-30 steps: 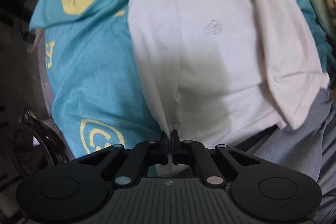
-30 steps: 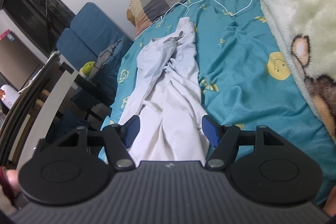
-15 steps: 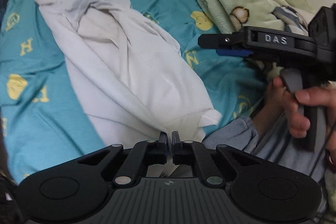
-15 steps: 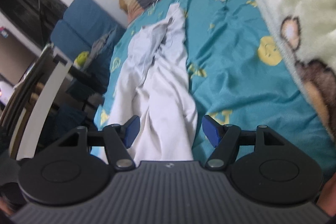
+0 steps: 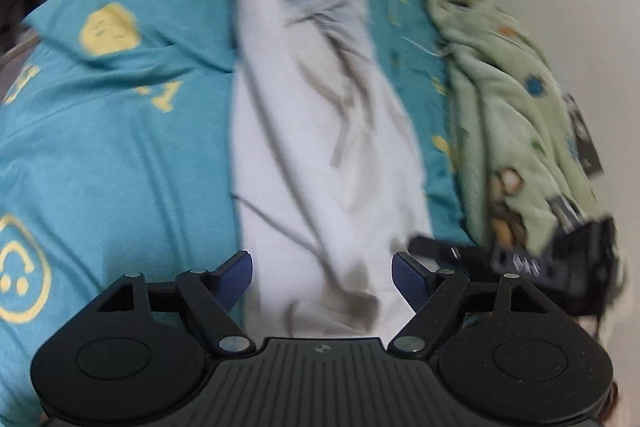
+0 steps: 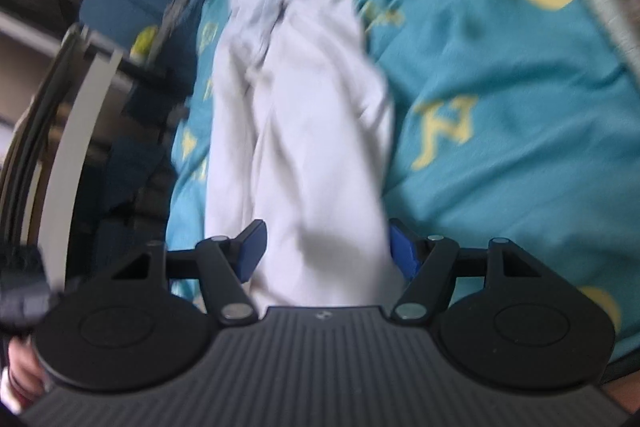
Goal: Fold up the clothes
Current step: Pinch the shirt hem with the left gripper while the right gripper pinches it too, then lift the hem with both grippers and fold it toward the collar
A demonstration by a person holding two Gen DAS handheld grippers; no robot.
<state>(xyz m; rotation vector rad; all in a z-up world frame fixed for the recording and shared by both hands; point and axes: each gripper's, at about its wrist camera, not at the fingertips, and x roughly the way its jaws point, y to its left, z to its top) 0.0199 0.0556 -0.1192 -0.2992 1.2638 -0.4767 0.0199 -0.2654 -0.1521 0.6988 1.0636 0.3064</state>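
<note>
Both the left hand-held gripper (image 5: 322, 269) and right hand-held gripper (image 6: 324, 247) gape wide, holding nothing, over the rumpled white cotton garment (image 5: 320, 131) lying lengthwise on the teal smiley-print bed (image 5: 100, 147); next move likely needs a hem grip.

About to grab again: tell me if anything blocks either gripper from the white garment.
Nothing visible does. The white garment lies bare on the teal sheet, running straight between the open fingers of the left gripper and the right gripper.

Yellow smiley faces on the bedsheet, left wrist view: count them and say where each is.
2 clearly: one smiley upper left on the teal sheet, one outlined smiley at the left edge. The white garment and green blanket may hide more.
</note>
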